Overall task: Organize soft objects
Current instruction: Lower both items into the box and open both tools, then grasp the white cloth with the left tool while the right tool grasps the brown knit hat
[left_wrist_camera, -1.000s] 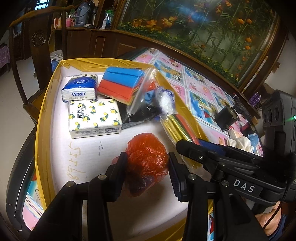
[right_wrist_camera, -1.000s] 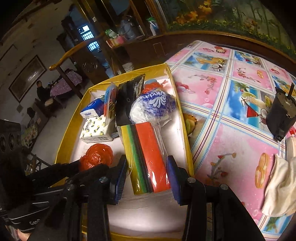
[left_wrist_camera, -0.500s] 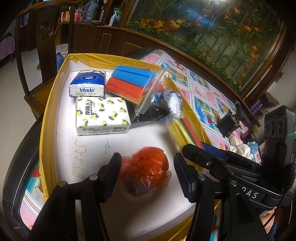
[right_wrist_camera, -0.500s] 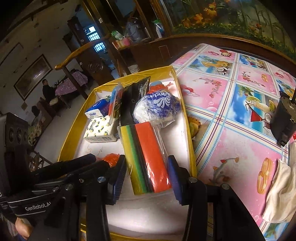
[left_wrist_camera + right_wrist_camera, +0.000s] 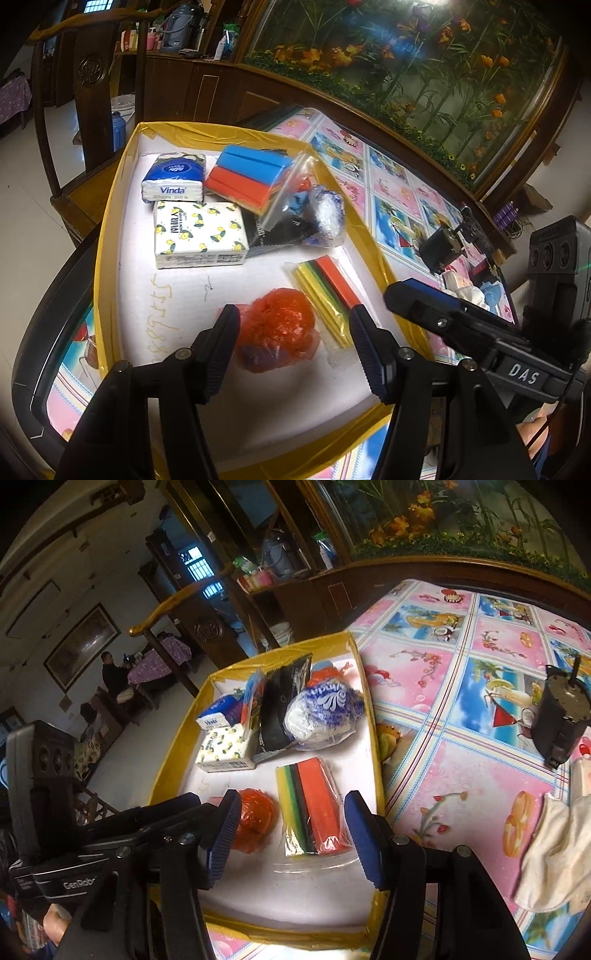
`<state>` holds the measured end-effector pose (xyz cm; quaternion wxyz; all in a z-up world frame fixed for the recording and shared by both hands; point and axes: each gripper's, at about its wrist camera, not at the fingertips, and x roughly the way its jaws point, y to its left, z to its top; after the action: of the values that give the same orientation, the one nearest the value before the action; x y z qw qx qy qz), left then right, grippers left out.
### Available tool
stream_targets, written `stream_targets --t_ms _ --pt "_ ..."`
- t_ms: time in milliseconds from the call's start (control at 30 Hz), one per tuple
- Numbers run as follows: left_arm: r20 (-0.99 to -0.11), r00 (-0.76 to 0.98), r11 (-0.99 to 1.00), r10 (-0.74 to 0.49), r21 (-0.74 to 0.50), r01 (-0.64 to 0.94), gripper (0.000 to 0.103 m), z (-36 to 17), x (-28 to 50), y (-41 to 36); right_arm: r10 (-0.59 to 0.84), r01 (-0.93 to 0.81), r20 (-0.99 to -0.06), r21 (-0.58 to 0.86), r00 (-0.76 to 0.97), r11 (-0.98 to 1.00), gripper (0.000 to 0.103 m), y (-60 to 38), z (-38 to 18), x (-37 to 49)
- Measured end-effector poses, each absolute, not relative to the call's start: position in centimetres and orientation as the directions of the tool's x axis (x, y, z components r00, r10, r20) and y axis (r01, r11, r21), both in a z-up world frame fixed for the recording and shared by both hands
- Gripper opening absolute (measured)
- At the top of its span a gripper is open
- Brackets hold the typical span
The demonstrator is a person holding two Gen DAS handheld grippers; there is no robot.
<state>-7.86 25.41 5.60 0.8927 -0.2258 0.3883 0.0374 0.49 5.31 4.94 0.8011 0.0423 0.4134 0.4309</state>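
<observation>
Left gripper: jaws just opened, clear of red bag between them.
Right gripper: jaws just opened, straddling bagged sponges, not touching.
Tray: holds both.

Released: my left gripper opened off the red bag; my right gripper off the sponge pack.

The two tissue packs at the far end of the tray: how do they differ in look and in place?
The Vinda pack is blue and white with a rounded, pillow-like shape; the lemon pack is white with yellow lemon prints and looks boxier. The Vinda pack lies nearer the tray's far wall, and the lemon pack sits just in front of it. In these views the lemon pack looks larger. Both lie flat inside the tray, side by side.
</observation>
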Motion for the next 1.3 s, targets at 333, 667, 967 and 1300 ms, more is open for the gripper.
stream_targets --t_ms 333,667,967,1300 --pt "-0.708 0.683 0.929 -0.18 -0.351 -0.119 0.065 7.5 -6.6 19.8 0.717 -0.571 -0.556 0.452 0.42 0.685 0.068 -6.0 6.7 1.4" --pt "-0.724 0.606 0.93 -0.331 -0.36 0.078 0.077 8.3 -2.3 9.9 0.605 -0.321 -0.514 0.538 0.608 0.78 0.074 -21.8 5.5 2.5" --pt "-0.762 0.532 0.921 -0.369 -0.374 0.104 0.077 6.1 2.8 4.7 0.622 -0.273 -0.482 0.609 0.617 0.744 0.074 -23.9 5.2 2.7" --pt "-0.795 0.481 0.924 -0.37 -0.37 0.099 0.027 2.0 6.8 3.0 0.562 -0.212 -0.5 0.593 0.659 0.777 0.078 -25.0 5.0 2.6"
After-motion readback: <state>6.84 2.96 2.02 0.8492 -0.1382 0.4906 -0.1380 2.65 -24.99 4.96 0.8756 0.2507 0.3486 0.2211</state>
